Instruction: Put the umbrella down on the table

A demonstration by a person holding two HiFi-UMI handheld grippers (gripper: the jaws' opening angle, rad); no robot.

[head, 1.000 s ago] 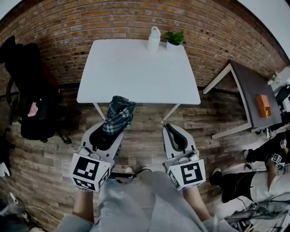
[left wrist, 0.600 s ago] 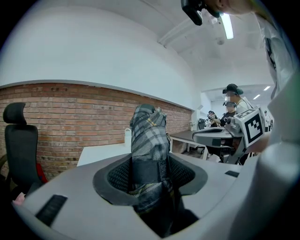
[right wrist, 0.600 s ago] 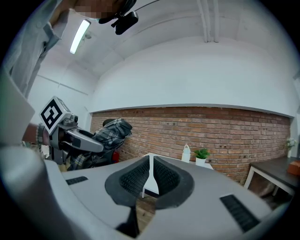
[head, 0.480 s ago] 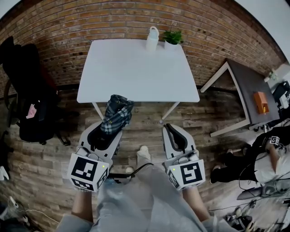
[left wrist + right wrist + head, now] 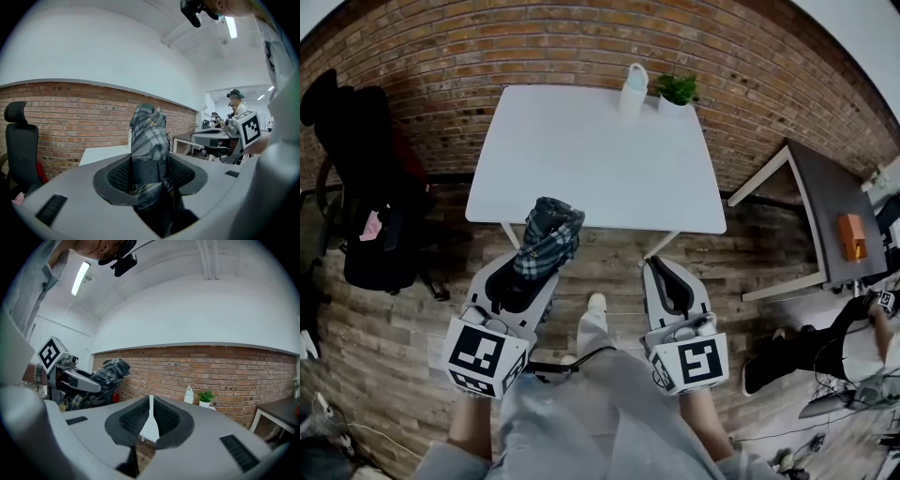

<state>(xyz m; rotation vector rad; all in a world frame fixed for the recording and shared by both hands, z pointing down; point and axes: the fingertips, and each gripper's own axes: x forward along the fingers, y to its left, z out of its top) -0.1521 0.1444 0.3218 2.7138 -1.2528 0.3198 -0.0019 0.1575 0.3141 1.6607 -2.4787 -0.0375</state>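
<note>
Above the wooden floor, the left gripper clamps the folded plaid umbrella, whose tip seems to reach the near edge of the white table. The right gripper has its jaws together, empty. A bottle and plant stand at the far edge.

The white table is standing on the plank floor just ahead of both pairs of jaws, and it is carrying a white jug and a small potted plant side by side at its far edge, well beyond the right jaws.
</note>
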